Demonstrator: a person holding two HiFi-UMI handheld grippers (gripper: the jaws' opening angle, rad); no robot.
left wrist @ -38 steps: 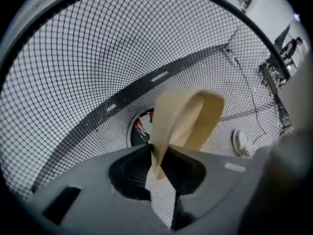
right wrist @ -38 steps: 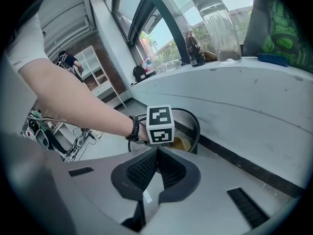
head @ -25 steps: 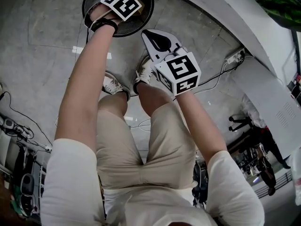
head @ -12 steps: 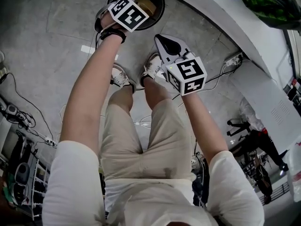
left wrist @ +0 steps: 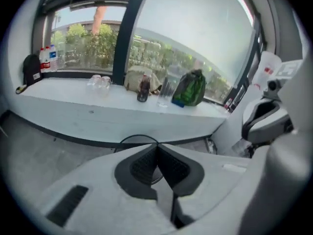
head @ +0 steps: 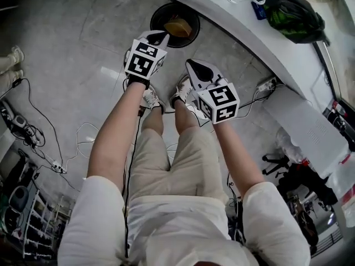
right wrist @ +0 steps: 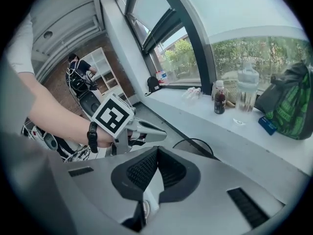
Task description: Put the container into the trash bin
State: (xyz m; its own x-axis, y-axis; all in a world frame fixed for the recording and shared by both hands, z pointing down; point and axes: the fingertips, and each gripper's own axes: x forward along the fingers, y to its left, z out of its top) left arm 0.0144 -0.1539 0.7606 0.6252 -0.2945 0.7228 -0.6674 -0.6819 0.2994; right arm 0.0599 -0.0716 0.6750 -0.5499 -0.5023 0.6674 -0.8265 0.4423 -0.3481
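Observation:
The round black trash bin [head: 160,14] stands on the floor by the curved white counter. A brownish container [head: 178,26] lies inside it. My left gripper [head: 160,34] hangs just in front of the bin's rim, raised above it, jaws shut with nothing between them. In the left gripper view the left gripper [left wrist: 157,147] has its pads pressed together, and the bin's rim [left wrist: 131,138] shows behind them. My right gripper [head: 190,64] is beside it to the right, also shut and empty. The right gripper view shows the right gripper [right wrist: 157,150], the left gripper [right wrist: 163,135] and the bin [right wrist: 193,142].
The white counter [head: 238,24] curves behind the bin and carries a green bag [head: 289,11], a dark bottle [left wrist: 143,89] and glasses. My shoes [head: 150,98] stand just short of the bin. Cables [head: 39,134] trail over the floor at the left; a power strip [head: 268,84] lies at the right.
Both grippers have risen. The left one has come up out of the bin's mouth, and the container now shows inside the bin.

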